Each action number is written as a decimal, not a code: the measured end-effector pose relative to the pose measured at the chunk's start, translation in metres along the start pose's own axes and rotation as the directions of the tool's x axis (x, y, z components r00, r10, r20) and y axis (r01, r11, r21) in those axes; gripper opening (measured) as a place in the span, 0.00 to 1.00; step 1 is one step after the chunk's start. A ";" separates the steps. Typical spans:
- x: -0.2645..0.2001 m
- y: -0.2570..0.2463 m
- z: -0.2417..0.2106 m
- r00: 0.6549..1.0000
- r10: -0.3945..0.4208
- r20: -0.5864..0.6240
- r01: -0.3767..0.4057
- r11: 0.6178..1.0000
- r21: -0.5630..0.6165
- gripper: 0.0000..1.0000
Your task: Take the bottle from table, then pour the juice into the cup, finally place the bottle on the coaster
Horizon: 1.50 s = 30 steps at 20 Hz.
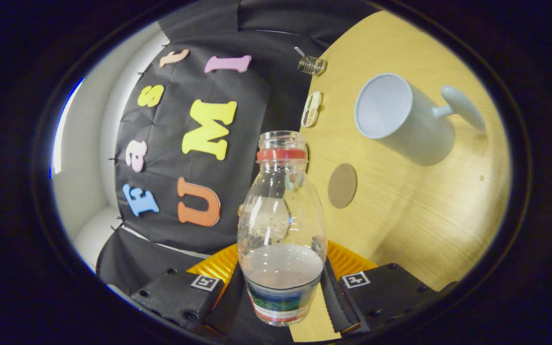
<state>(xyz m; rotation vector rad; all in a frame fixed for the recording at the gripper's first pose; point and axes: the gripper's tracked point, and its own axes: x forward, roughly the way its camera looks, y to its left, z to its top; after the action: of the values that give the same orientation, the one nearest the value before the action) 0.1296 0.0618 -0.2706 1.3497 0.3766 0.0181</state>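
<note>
gripper view shows a clear plastic bottle [281, 225] with a red ring around its open neck, held between the two fingers [336, 299] of the hand-held gripper [281, 292]. both fingers press against the lower part of the bottle, one on each side of its labelled band, so the gripper is clamped on it. the bottle carries a shallow layer of pale pinkish juice [281, 266] that sits low in its body, near the fingers; the rest of the body is see-through and empty. its mouth has no cap and points away from the fingers. the whole scene is rolled to one side, so the light wooden table [424, 215] stands like a wall beside the bottle and the black cloth backdrop [170, 143] lies on the other side of it.

beyond the bottle and off to the table side, a small round brown coaster [342, 185] lies flat on the wood, bare, apart from the bottle. farther on, well past the coaster, a light grey-blue cup [403, 120] with a curved handle stands on the table, its open mouth turned towards the camera. near the table's far edge are a small oval white object [311, 109] and a small wire-coiled metal item [311, 65]; what they are is too small to tell.
</note>
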 end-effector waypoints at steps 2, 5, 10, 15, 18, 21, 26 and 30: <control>-0.005 -0.001 0.003 1.000 0.001 0.001 -0.001 0.999 0.032 0.78; -0.007 -0.001 0.009 1.000 0.014 0.005 -0.014 0.992 0.126 0.78; -0.004 0.005 0.020 1.000 0.029 0.003 -0.029 0.977 0.209 0.78; -0.006 0.009 0.029 0.999 0.052 0.011 -0.053 0.949 0.310 0.78; -0.008 0.011 0.033 0.997 0.071 0.018 -0.073 0.927 0.368 0.78; -0.010 0.012 0.034 0.997 0.079 0.023 -0.082 0.920 0.384 0.78; -0.010 0.013 0.034 0.995 0.094 0.026 -0.097 0.919 0.382 0.78; -0.009 0.014 0.033 0.995 0.097 0.025 -0.099 0.916 0.388 0.78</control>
<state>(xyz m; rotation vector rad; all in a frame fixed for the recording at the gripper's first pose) 0.1327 0.0312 -0.2494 1.7629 0.3173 0.0243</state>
